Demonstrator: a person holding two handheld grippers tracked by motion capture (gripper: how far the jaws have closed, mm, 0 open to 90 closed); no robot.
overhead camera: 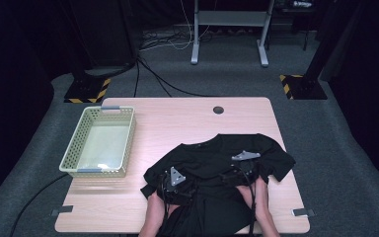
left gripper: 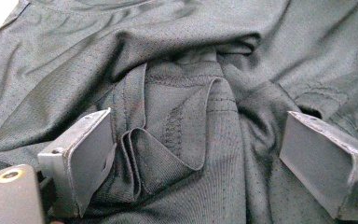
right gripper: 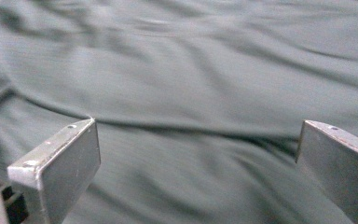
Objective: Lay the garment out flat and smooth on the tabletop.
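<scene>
A black T-shirt [overhead camera: 212, 163] lies crumpled on the wooden table [overhead camera: 177, 118], its lower part hanging over the near edge. My left gripper [overhead camera: 173, 178] rests on the shirt's left side, my right gripper [overhead camera: 244, 160] on its right side. In the left gripper view the left gripper [left gripper: 193, 163] is open, and a folded, stitched hem of the T-shirt [left gripper: 177, 126] bunches between its jaws. The right gripper [right gripper: 198, 163] is open over smooth, slightly blurred cloth of the T-shirt [right gripper: 191, 84], with nothing pinched.
A pale green plastic basket [overhead camera: 100, 142] stands on the table's left part. A round cable hole [overhead camera: 218, 109] sits near the far edge. Cables and stand feet [overhead camera: 229, 49] lie on the floor beyond the table.
</scene>
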